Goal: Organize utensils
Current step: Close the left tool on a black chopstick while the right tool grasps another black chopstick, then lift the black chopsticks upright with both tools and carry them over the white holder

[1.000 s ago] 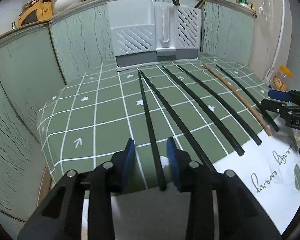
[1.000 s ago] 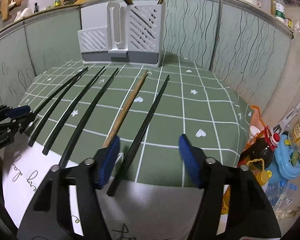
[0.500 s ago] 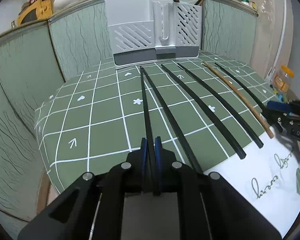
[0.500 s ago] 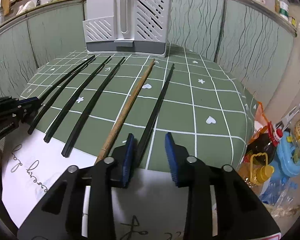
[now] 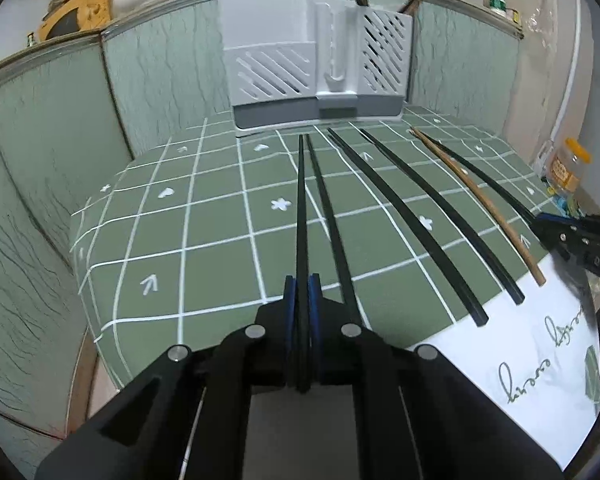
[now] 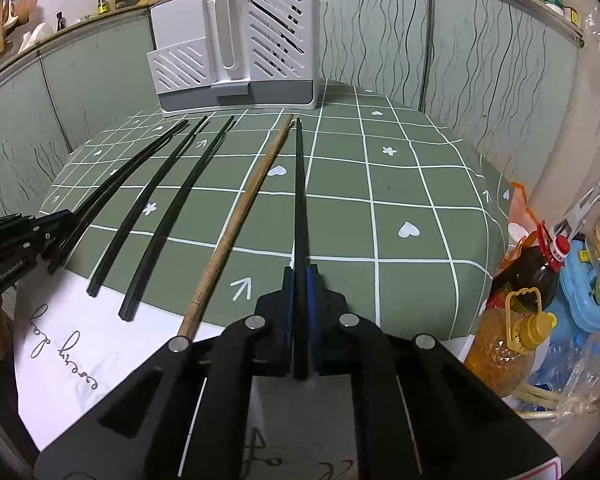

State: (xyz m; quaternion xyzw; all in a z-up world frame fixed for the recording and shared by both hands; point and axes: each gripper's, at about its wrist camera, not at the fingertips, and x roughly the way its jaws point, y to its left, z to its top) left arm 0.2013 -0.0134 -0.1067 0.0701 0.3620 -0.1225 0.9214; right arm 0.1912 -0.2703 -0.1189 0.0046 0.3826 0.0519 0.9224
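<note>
Several chopsticks lie fanned on a green checked tablecloth (image 5: 220,220), pointing at a white and grey utensil holder (image 5: 316,64) at the back, also in the right wrist view (image 6: 236,48). My left gripper (image 5: 302,284) is shut on the leftmost black chopstick (image 5: 301,208). My right gripper (image 6: 299,276) is shut on the rightmost black chopstick (image 6: 299,184). A brown wooden chopstick (image 6: 240,216) lies just left of it. Each gripper shows at the edge of the other's view. The holder has a few chopsticks standing in its tall right compartment.
Other black chopsticks (image 5: 400,220) lie between the two held ones. White printed paper (image 5: 532,344) covers the table's near edge. Oil bottles and a blue container (image 6: 540,300) stand off the table's right side. Green panels wall the back.
Both grippers closed from open onto their chopsticks: the left first, then the right. Both moved slightly forward towards the holder.
</note>
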